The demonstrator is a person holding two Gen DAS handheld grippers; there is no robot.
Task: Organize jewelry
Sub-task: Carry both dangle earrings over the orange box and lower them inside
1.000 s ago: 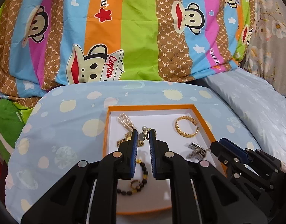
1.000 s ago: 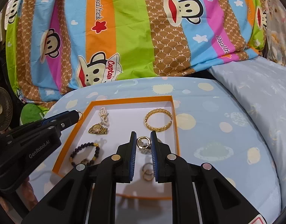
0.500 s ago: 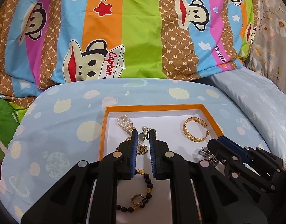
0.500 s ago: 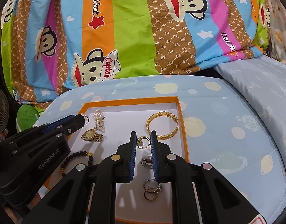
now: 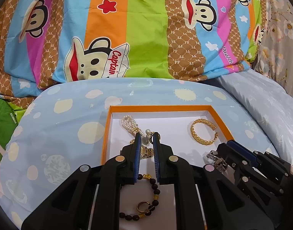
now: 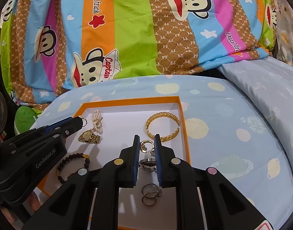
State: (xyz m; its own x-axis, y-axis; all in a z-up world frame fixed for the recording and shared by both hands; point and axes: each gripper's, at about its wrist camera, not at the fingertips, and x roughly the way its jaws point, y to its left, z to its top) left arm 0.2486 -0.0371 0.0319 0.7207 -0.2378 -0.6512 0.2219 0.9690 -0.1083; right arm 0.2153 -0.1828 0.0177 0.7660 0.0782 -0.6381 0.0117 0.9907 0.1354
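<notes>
An orange-rimmed white box (image 5: 106, 134) sat at the centre of the frame on a pale blue planet-print cushion (image 5: 56, 126). The left gripper (image 5: 146, 137) hung over it with jaws nearly shut, nothing clamped, tips above a pearl strand (image 5: 128, 123) and gold watch (image 5: 146, 151). A gold cuff bracelet (image 5: 203, 132) lay right of centre; a dark bead bracelet (image 5: 155, 188) ringed a gold ring (image 5: 142, 206) at the bottom. The right gripper (image 5: 221, 151) entered at lower right beside a silver watch (image 5: 216, 158).
</notes>
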